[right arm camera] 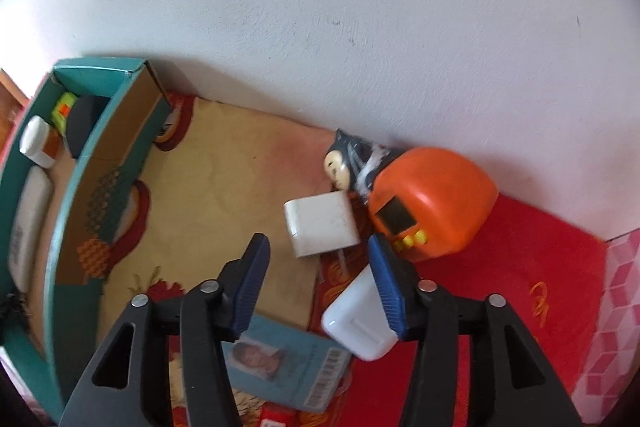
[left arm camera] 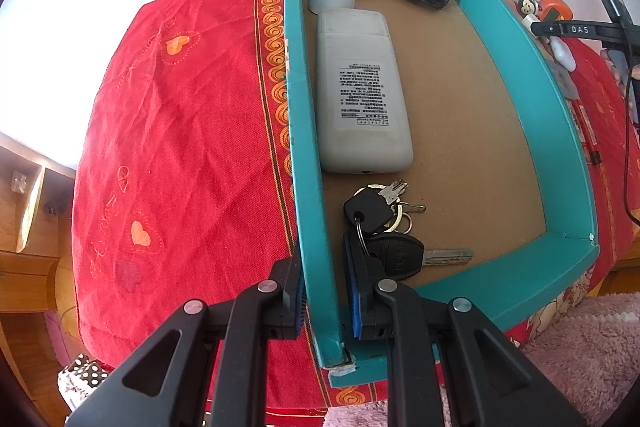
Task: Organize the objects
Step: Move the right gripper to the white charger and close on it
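White letters "DAS" stand on a black bar-shaped device (left arm camera: 580, 29) beyond the teal cardboard box. A printed label on the long white plastic remote control (left arm camera: 362, 95) is too small to read.

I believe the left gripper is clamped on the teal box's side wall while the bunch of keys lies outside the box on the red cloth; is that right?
Not quite: the bunch of keys lies inside the teal box, as the left wrist view shows. The left gripper does clamp its side wall.
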Demonstrator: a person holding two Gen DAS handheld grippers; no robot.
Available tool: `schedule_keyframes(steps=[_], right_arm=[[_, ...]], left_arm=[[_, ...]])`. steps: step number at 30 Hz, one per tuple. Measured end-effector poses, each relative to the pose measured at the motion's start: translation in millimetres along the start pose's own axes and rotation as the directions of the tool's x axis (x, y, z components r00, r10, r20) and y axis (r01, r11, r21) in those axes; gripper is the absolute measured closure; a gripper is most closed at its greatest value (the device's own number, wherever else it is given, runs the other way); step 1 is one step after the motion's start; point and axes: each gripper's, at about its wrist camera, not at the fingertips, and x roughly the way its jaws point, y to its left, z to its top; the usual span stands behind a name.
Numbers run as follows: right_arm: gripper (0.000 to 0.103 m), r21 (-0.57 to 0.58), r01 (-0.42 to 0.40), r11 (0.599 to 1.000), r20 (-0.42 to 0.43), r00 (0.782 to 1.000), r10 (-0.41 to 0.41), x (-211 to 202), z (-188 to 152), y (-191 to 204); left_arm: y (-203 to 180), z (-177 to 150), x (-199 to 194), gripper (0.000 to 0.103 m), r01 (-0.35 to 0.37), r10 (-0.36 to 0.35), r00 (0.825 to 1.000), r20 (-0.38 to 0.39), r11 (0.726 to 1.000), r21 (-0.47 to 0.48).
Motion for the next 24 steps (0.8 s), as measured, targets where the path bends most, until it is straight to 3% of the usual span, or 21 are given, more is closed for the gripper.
schedule_keyframes(steps=[7,14,15,18,24], right_arm=[[0.045,-0.021,-0.042,0.999,-0.025,0.999,0.041,12,3,-4],[0.046,0.06,-0.095,0.994,-0.026,0.995,0.096,15,0,-13],[0.048,0.055,-0.087,0.995,-0.025,0.996,0.088,15,-1,-13],[0.066,0.051,-0.093,0.994,-0.018,0.995,0.094,12,-2,-12],[0.067,0.06,-0.104,0.993,-0.013,0.994,0.105,8,-11,-12]], left_arm=[[6,0,-1,0.088,0.008,-0.008,1.0,-0.004,1.0,-0.01],[4,4,0,0.088,0.0,0.0,1.0,-0.011,1.0,-0.015],[5,4,0,0.088,0.001,-0.001,1.0,-0.012,1.0,-0.016],[4,4,-1,0.088,-0.002,0.001,1.0,-0.012,1.0,-0.015],[3,6,-1,0.088,-0.003,0.003,1.0,-0.009,1.0,-0.017]])
